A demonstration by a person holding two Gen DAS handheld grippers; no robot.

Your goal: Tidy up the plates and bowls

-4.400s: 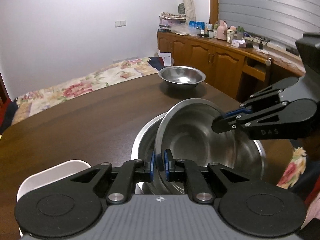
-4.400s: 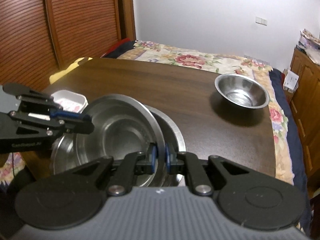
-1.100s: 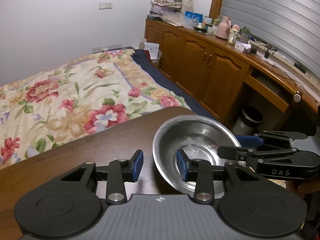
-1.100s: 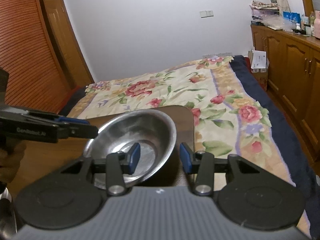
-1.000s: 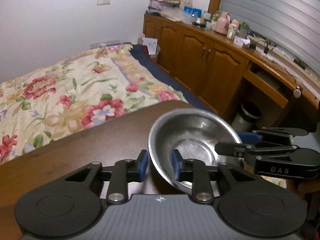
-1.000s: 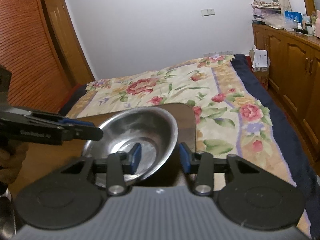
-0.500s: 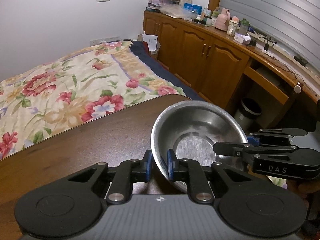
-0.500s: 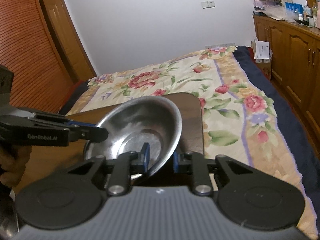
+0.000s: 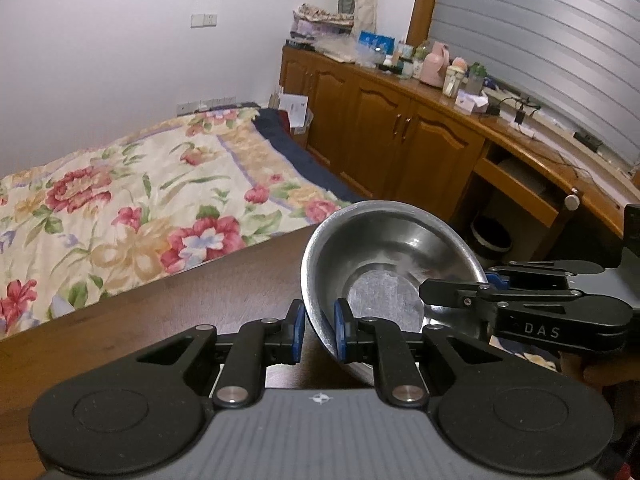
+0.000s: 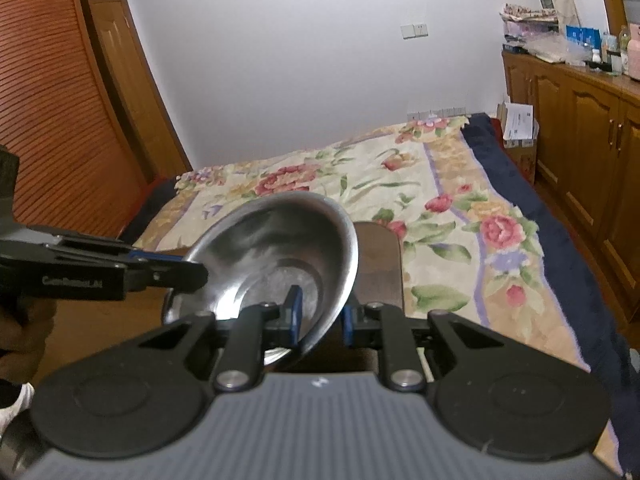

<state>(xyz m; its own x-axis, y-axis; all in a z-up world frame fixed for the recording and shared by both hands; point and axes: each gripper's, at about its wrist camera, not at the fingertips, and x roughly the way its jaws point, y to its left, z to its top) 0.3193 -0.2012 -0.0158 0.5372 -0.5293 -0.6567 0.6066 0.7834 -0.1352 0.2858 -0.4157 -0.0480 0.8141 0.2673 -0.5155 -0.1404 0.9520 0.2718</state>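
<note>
Two grippers are lifting a steel bowl off a dark wooden table (image 9: 168, 320), with a flowered bed behind.

The bowl (image 9: 384, 256) is sitting at the table's far corner, tipped, its mouth facing up toward 11 o'clock in the left view. The left gripper (image 9: 318, 330) is pinching the rim at 8 o'clock, nearly closed; the right gripper (image 10: 320, 320) is clamping the opposite rim, likely sharing the load to keep it steady.

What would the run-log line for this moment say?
object: steel bowl | left gripper: shut on near rim | right gripper: shut on opposite rim | bowl: tilted above table
</note>
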